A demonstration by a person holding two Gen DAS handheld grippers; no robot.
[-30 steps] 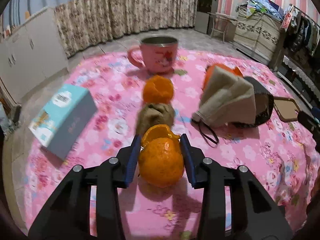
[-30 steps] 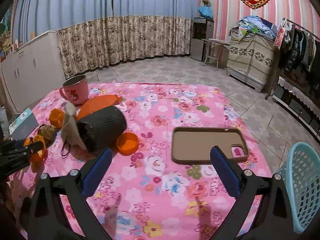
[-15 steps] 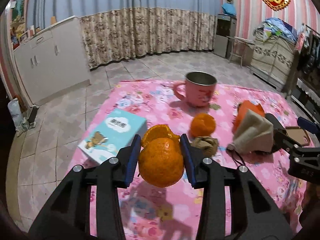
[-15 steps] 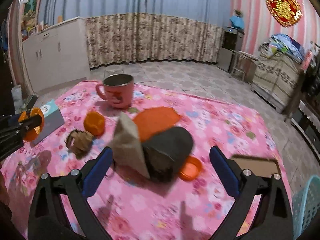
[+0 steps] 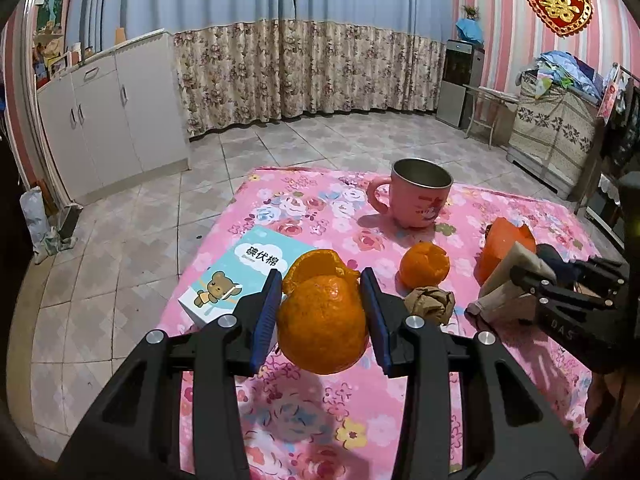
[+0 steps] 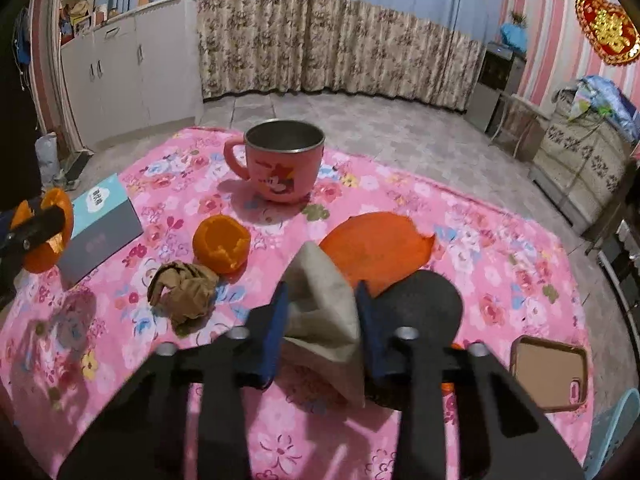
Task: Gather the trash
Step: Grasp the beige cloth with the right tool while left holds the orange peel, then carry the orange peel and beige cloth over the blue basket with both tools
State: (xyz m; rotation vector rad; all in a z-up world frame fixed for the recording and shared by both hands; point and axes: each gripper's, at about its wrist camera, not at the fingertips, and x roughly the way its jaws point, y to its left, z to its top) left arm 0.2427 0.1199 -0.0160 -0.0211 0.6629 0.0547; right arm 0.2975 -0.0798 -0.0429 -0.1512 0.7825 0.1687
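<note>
Jaws closing, beige cloth [image 6: 324,312] half-hidden.

both wrist views close, sharing mug [image 5: 420,196]

Dimpled glossy orange peel [image 5: 322,330], crumpled brown paper [image 6: 184,292], metal-lined cup [image 6: 284,166]

The left gripper [image 5: 322,312] is raised above the near left of the table, angled downward, its blue pads [image 5: 267,314] clamped on either side of an orange peel [image 5: 322,320]. The right gripper [image 6: 320,320], to its right, also tilts downward, its jaws closing around a beige folded cloth [image 6: 324,312] between them.
</note>
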